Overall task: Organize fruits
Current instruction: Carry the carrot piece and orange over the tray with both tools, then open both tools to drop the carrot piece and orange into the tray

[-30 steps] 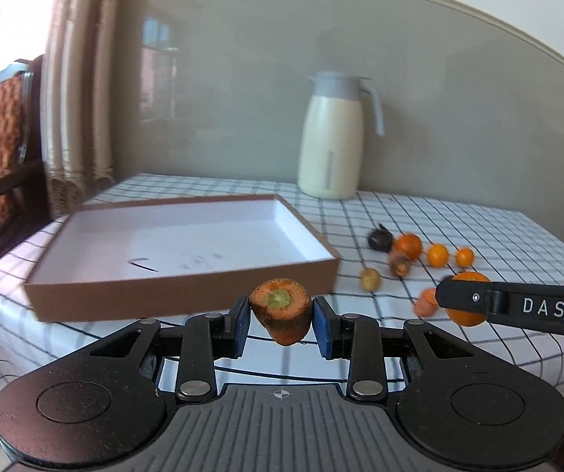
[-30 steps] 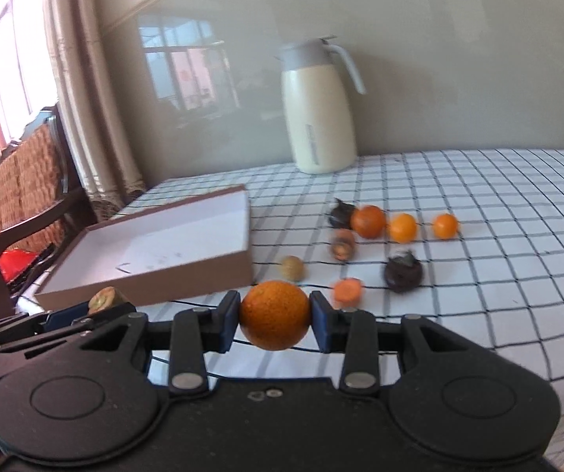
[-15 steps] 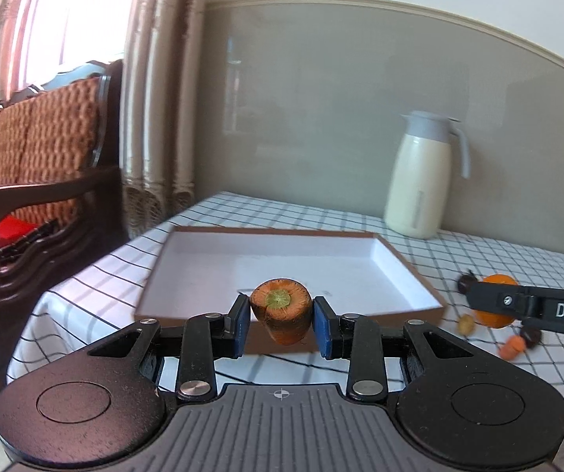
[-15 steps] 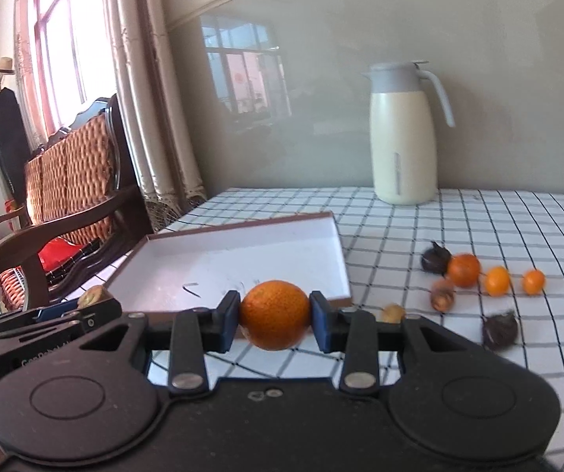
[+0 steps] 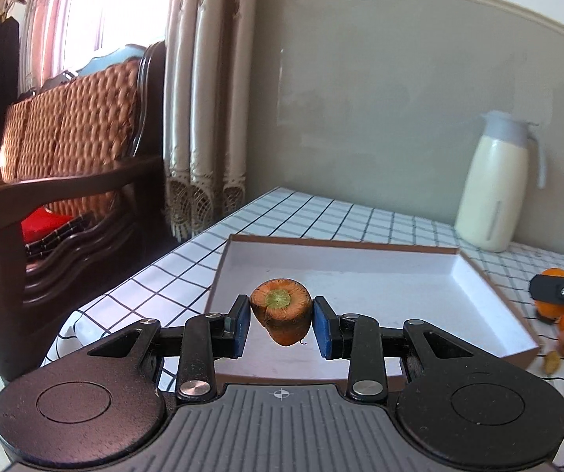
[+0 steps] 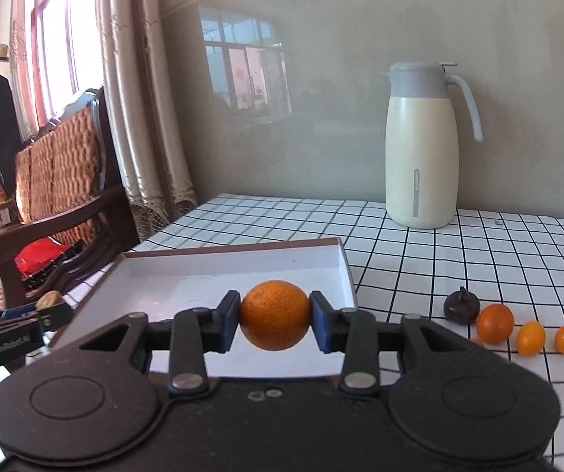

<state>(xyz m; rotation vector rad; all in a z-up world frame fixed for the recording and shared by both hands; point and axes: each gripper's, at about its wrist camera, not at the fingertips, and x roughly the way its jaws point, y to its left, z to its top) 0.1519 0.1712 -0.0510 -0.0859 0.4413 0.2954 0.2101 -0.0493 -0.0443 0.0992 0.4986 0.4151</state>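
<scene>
Here, nearest the left wrist camera, the left gripper (image 5: 281, 324) is clamped on a carrot stub (image 5: 281, 310), cut face with its green core turned toward the lens, held just in front of the near wall of a shallow brown box (image 5: 360, 291) with a white floor. The right gripper (image 6: 275, 320) pinches an orange (image 6: 275, 314) between its blue pads, likewise before the box (image 6: 219, 275). Beyond, on the checked tablecloth (image 6: 459, 259), a dark fruit (image 6: 461, 305), a second orange (image 6: 495, 323) and two small kumquats (image 6: 530, 338) lie in a row, well right of the box. Farthest back, a cream thermos jug (image 6: 421, 149) stands against the wall.
</scene>
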